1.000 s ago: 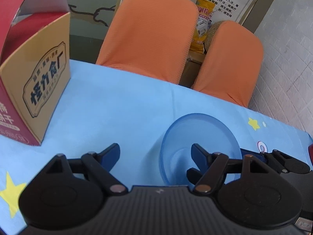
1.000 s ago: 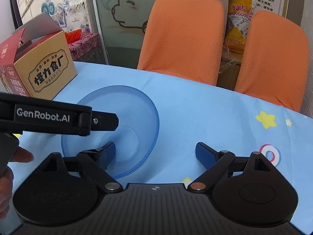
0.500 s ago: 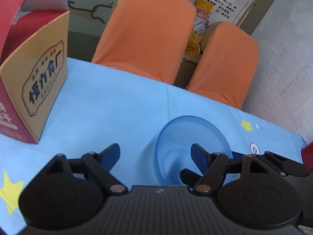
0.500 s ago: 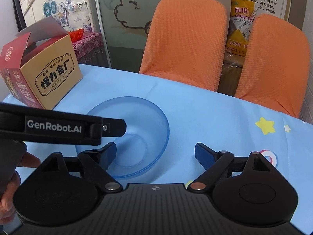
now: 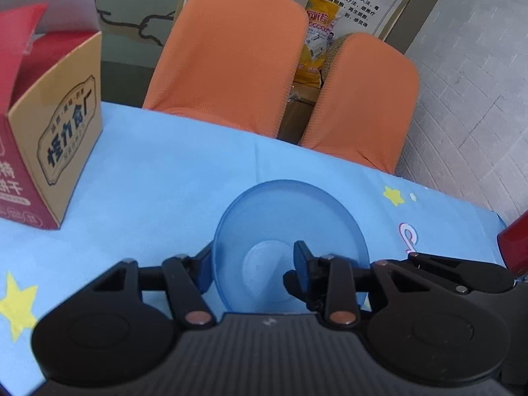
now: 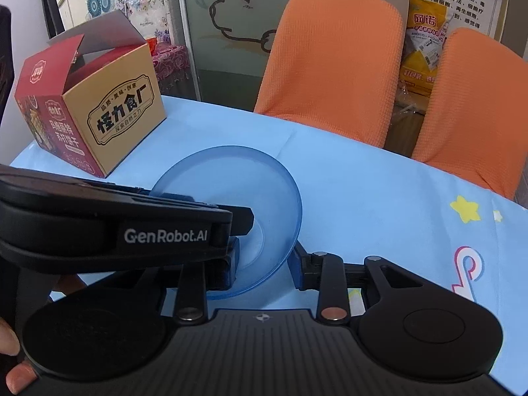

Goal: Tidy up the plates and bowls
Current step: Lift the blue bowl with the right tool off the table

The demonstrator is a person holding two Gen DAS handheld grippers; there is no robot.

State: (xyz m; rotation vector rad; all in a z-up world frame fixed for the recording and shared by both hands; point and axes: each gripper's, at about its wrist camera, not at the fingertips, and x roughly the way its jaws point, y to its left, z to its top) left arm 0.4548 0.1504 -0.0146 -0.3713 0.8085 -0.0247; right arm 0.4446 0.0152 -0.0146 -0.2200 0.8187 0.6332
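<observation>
A translucent blue bowl [image 5: 283,227] sits upright on the blue tablecloth, and it also shows in the right wrist view [image 6: 237,198]. My left gripper [image 5: 252,262] is open, its jaws straddling the bowl's left rim: one finger outside, one inside. My right gripper [image 6: 265,262] is open and straddles the bowl's near right rim, one finger inside, one outside. The left gripper's body [image 6: 115,227] crosses the right wrist view and hides the bowl's near left part.
An open red and tan cardboard box [image 6: 95,112] stands on the table [image 6: 379,191] at the far left. Two orange chairs [image 6: 333,69] stand behind the far edge. A red object [image 5: 514,241] shows at the right edge of the left wrist view.
Both grippers have moved in onto the bowl and narrowed. The left one slid right so its jaws now straddle the left rim; the right one now straddles the right rim.
</observation>
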